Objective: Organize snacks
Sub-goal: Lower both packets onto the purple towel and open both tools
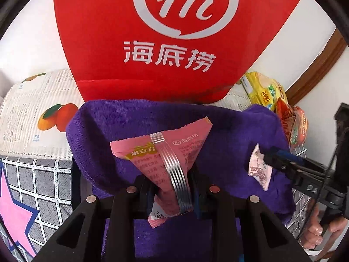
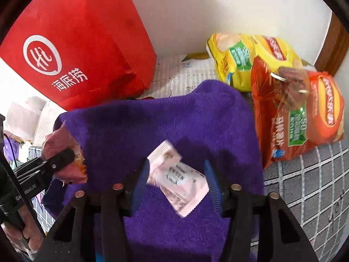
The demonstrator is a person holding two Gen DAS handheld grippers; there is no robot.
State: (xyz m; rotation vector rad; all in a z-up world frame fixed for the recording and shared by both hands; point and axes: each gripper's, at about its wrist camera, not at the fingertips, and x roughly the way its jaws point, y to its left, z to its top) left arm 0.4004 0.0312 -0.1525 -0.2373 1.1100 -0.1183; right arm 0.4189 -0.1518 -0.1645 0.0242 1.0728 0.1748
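Note:
My left gripper (image 1: 170,181) is shut on a pink triangular snack packet (image 1: 165,152), held over a purple towel (image 1: 130,120). From the right wrist view the same gripper (image 2: 63,159) shows at the left edge with that pink packet (image 2: 61,139) in its tips. My right gripper (image 2: 175,168) stands open over the towel (image 2: 174,113). A small pale pink packet (image 2: 178,181), blurred and tilted, lies loose between its blue pads (image 2: 139,187). In the left wrist view the right gripper (image 1: 269,158) reaches in from the right with that pale packet (image 1: 259,170) at its tips.
A tall red bag (image 1: 174,43) with a white logo stands behind the towel. A yellow chip bag (image 2: 246,61) and an orange-red chip bag (image 2: 305,113) lie at the right by the wall. A grey grid cloth (image 2: 305,185) and a fruit-print cover (image 1: 43,109) lie underneath.

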